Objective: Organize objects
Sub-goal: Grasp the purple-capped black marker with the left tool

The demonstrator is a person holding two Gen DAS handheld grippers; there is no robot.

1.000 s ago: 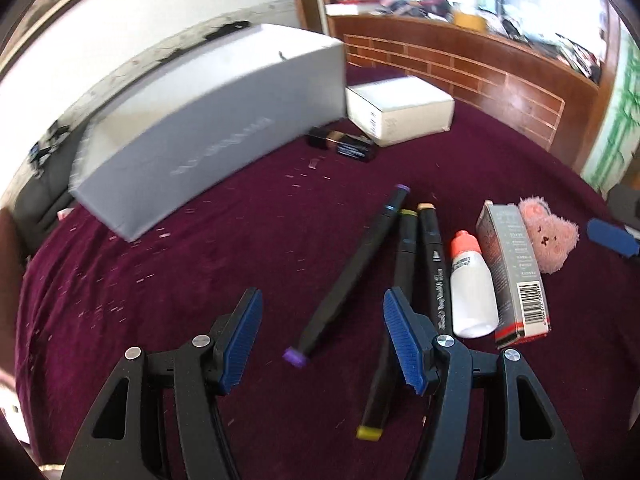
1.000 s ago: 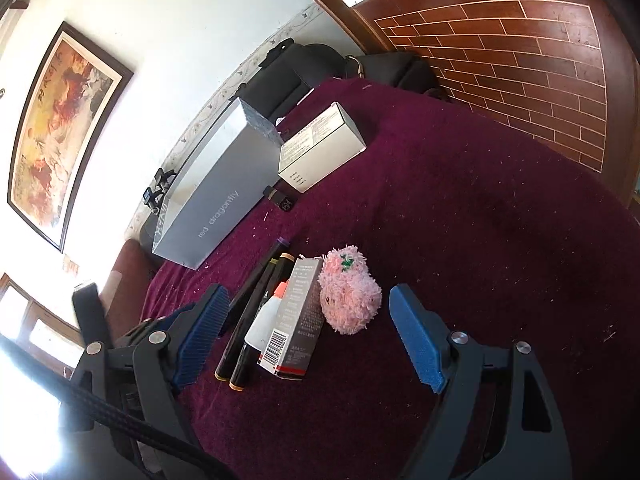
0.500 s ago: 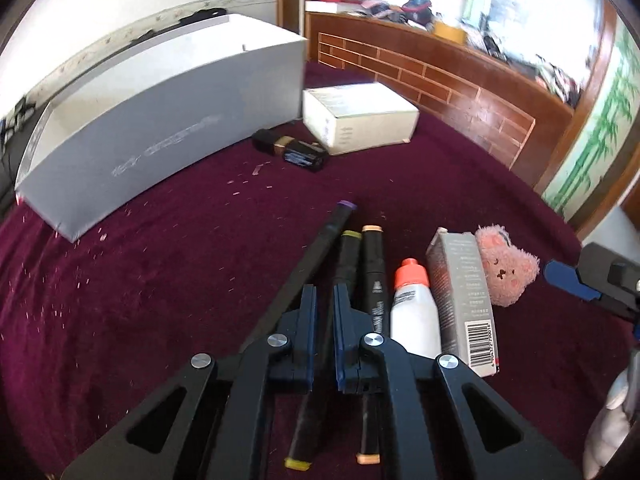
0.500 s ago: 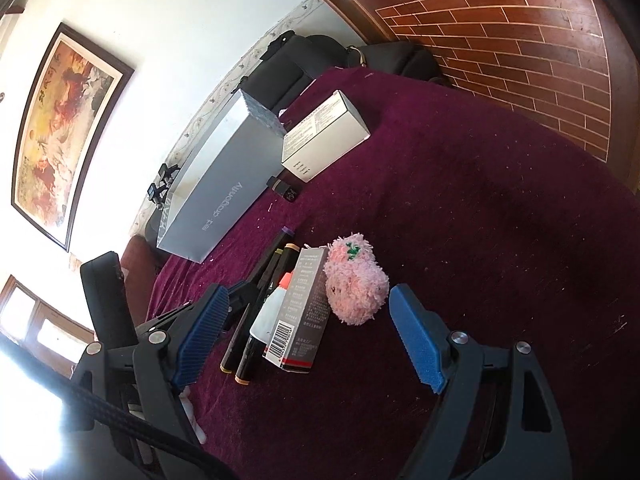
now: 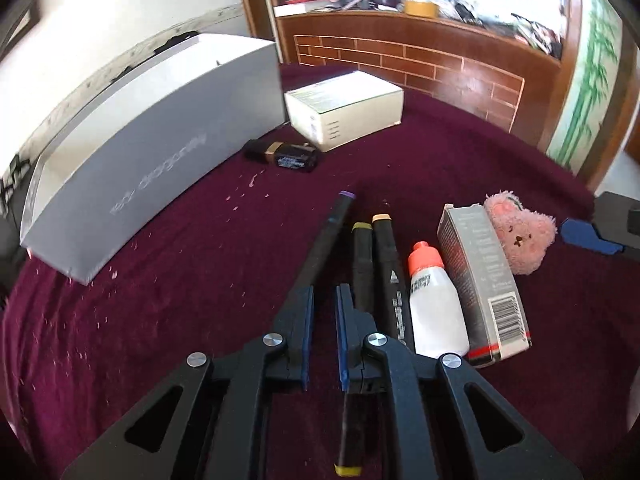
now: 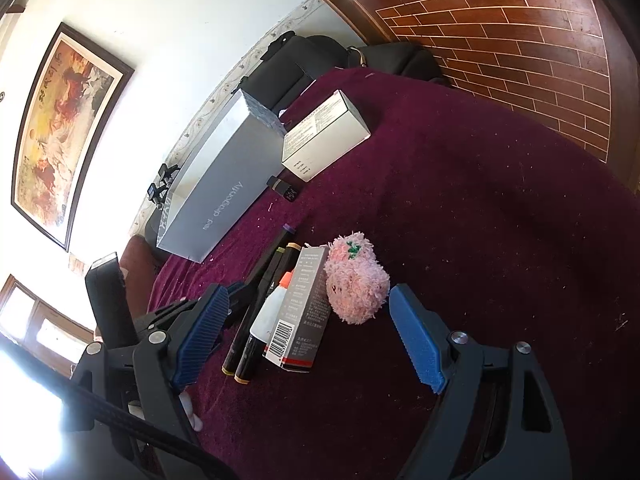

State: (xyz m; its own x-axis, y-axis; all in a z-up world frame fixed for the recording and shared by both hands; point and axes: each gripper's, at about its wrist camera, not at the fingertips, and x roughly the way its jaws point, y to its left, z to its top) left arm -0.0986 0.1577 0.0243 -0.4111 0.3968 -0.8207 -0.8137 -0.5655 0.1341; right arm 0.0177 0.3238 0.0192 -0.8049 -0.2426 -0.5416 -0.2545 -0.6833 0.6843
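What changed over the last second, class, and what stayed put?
The left gripper went from open to nearly shut on the purple-capped marker, which now lies straighter beside the other markers. The right gripper stayed open; the bottle, box and plush did not move.

Left tool (image 5: 322,300) nearly closed; right tool (image 6: 308,336) spread wide.

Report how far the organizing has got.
Looks done: markers, bottle, carton and plush lie side by side. In hand: left gripper nearly shut at the purple-capped marker, grip unconfirmed; right gripper open, empty. Left: battery loose beside the grey box.
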